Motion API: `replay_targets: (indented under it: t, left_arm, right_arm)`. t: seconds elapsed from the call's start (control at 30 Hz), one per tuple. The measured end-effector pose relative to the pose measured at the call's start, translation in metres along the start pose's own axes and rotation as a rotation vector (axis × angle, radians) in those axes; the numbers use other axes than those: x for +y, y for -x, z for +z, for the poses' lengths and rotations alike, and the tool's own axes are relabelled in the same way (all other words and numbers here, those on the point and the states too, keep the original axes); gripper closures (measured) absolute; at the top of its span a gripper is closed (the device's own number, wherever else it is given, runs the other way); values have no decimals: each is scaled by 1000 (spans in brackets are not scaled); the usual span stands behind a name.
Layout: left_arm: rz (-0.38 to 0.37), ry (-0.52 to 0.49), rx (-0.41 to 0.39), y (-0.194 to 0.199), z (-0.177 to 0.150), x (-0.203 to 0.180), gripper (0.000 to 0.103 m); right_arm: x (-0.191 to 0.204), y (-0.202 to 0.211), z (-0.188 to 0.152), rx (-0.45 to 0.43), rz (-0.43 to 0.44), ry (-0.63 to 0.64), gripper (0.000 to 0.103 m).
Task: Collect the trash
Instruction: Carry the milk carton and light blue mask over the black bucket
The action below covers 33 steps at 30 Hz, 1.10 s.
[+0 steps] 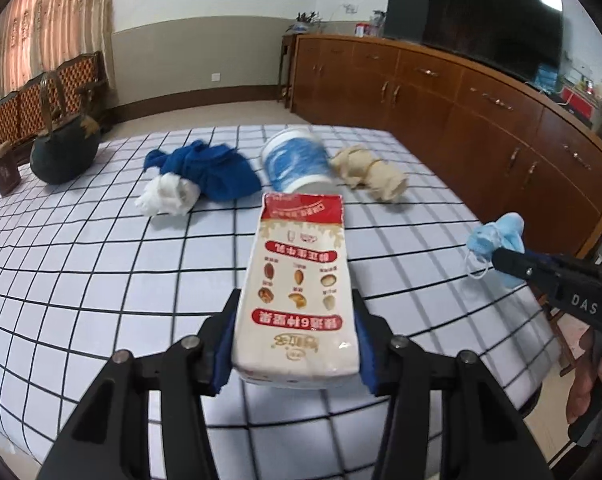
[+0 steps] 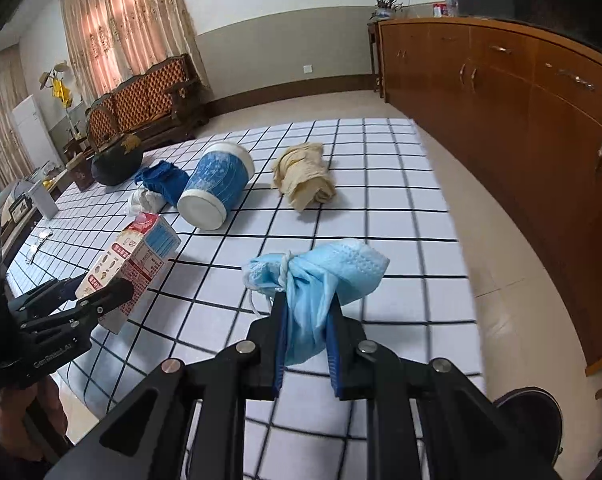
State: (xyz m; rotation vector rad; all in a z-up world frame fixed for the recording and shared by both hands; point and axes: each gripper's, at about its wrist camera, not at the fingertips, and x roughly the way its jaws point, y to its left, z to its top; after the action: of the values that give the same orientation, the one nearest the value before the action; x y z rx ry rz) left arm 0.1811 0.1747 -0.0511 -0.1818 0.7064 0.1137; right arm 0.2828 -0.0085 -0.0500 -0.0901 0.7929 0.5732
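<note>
My left gripper (image 1: 297, 300) is shut on a white and red milk carton (image 1: 301, 280) and holds it above the checked tablecloth (image 1: 101, 260). The carton also shows in the right wrist view (image 2: 129, 264). My right gripper (image 2: 307, 300) is shut on a crumpled blue face mask (image 2: 321, 276), lifted over the table's right side; it also shows in the left wrist view (image 1: 497, 240). On the table lie a blue and white paper cup (image 1: 297, 164) on its side, a white tissue wad (image 1: 169, 196), a blue cloth (image 1: 209, 168) and a beige cloth bundle (image 1: 371, 174).
A dark round teapot (image 1: 63, 152) and a small brown box (image 1: 5, 172) stand at the table's far left. A long wooden cabinet (image 1: 461, 112) with a TV (image 1: 477, 16) runs along the right. A wooden sofa (image 2: 149, 96) stands by the curtains.
</note>
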Motion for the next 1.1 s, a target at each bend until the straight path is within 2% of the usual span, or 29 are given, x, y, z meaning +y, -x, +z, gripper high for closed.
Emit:
replay_targets:
  t: [0.63, 1.1]
  left_arm:
    - [-98, -104, -89, 46, -8, -82, 52]
    - [-161, -175, -90, 52, -15, -126, 52]
  right_arm:
    - [-59, 101, -38, -118, -139, -86, 84]
    - [-101, 142, -65, -152, -203, -152, 84]
